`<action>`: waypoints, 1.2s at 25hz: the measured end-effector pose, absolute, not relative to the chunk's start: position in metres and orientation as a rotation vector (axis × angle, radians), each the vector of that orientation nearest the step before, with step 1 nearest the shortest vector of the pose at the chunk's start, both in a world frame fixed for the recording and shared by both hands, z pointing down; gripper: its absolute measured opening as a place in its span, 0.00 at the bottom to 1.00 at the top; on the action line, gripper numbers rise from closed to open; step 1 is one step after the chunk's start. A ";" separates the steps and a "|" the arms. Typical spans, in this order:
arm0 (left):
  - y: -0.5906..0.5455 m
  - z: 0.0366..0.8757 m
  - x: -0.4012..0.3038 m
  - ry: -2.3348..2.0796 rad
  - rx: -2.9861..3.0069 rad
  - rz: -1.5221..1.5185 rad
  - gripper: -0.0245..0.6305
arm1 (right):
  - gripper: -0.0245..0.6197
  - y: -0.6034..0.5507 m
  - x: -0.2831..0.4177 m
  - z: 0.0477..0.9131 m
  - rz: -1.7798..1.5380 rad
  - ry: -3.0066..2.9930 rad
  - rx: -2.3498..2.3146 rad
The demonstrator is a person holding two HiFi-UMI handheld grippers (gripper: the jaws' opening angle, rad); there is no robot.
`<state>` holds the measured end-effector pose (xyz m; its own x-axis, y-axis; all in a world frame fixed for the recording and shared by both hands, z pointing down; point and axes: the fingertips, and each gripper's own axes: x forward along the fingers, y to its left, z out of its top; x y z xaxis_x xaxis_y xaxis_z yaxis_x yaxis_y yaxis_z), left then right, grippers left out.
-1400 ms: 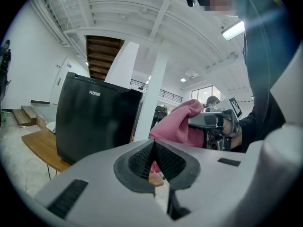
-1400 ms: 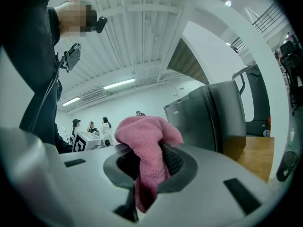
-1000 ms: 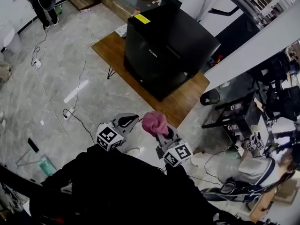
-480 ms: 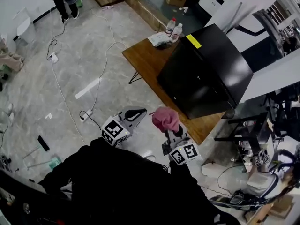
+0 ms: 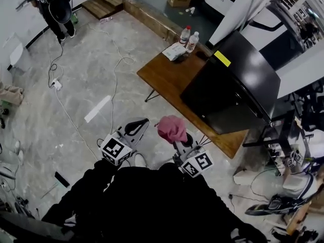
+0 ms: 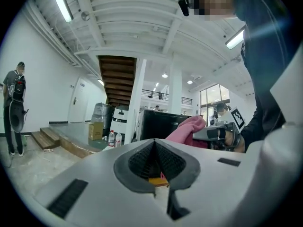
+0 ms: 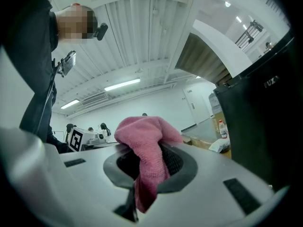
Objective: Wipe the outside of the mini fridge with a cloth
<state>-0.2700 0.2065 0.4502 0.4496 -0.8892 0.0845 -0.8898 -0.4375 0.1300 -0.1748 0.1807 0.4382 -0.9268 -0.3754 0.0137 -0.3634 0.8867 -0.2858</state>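
Note:
The black mini fridge (image 5: 233,87) stands on a low wooden table (image 5: 169,75), with a yellow label on its top; it fills the right edge of the right gripper view (image 7: 265,112). My right gripper (image 5: 177,135) is shut on a pink cloth (image 5: 171,128), which bunches over the jaws (image 7: 144,150). The left gripper (image 5: 135,127) is shut with nothing in it, held beside the right one, well short of the fridge. In the left gripper view the fridge (image 6: 163,124) and the cloth (image 6: 187,131) show ahead.
Two water bottles (image 5: 188,37) and a white packet (image 5: 174,50) sit on the table's far end. White cables (image 5: 76,120) trail over the marble floor. A person (image 5: 53,9) stands far left. A black rack (image 5: 283,135) and clutter crowd the right.
The view has swung: the fridge and table now sit further right and higher in the head view. Both grippers keep their hold and spacing, cloth still in the right one.

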 end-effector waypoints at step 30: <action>-0.116 0.428 -0.376 -1.363 2.719 -0.002 0.05 | 0.13 -0.103 -0.319 0.428 -0.413 2.788 -0.867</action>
<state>-0.3762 -0.1156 0.4279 0.5991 -0.7995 0.0439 -0.7994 -0.5941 0.0900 -0.3194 -0.1027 0.4285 -0.8104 -0.5774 -0.0992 -0.5239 0.7899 -0.3187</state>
